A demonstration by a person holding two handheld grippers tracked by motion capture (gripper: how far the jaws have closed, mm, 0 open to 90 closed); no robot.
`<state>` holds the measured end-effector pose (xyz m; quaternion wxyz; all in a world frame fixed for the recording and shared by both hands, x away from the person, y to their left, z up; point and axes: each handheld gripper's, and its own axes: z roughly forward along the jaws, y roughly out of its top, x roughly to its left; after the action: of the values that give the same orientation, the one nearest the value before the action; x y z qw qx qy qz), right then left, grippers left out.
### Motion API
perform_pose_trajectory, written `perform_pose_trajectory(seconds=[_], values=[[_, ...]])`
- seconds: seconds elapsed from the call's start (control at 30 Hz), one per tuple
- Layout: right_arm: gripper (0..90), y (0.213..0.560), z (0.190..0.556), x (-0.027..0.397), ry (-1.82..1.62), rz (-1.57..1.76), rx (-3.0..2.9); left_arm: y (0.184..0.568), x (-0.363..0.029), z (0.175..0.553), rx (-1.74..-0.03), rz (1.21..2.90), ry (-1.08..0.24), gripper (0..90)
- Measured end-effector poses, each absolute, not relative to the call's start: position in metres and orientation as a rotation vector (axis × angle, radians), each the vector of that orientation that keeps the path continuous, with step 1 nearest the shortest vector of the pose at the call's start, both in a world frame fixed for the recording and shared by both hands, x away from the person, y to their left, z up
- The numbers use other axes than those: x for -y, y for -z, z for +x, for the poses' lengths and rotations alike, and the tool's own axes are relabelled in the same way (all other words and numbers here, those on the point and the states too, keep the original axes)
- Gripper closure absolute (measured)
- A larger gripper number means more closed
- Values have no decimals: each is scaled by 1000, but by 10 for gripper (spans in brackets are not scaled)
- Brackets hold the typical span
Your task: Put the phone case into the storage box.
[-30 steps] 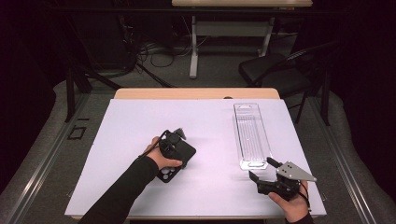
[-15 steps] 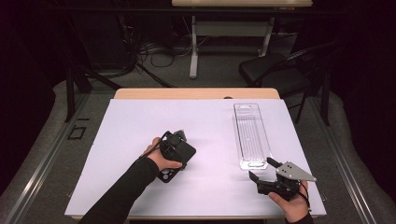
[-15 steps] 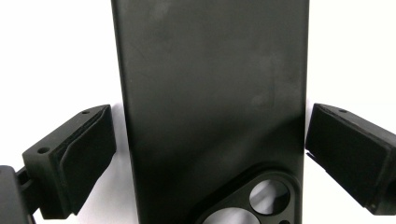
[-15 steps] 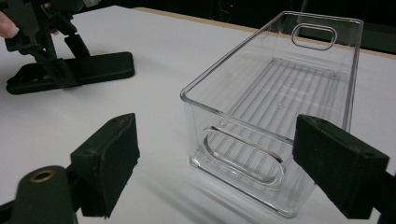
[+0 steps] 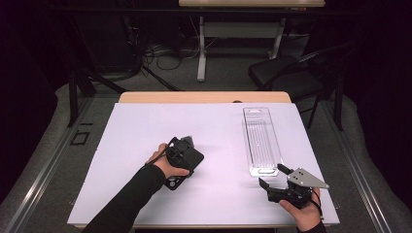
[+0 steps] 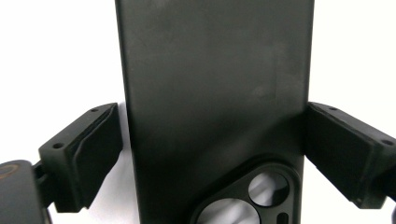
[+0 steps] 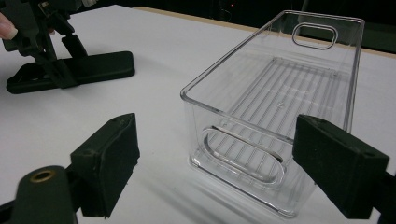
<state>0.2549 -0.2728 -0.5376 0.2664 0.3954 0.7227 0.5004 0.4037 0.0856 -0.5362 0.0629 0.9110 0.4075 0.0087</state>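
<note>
The black phone case (image 6: 215, 107) lies flat on the table (image 5: 145, 126) between the left tongs (image 6: 212, 154), whose jaws have just been closing; one side shows a gap. The right tongs (image 7: 229, 163) stand apart, just before the clear bin (image 7: 280, 107).

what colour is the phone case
Matte black phone case; the left gripper view shows it best.
</note>
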Motion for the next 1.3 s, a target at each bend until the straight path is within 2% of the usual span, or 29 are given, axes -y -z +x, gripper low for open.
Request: perform_pose_trajectory(seconds=[0.47, 1.3], values=[[140, 538, 255, 272, -1355, 1067, -1948, 535, -86, 403, -1239, 2749, -27, 122], [140, 538, 255, 273, -1357, 1068, -1950, 532, -87, 404, -1241, 2751, -5, 139]])
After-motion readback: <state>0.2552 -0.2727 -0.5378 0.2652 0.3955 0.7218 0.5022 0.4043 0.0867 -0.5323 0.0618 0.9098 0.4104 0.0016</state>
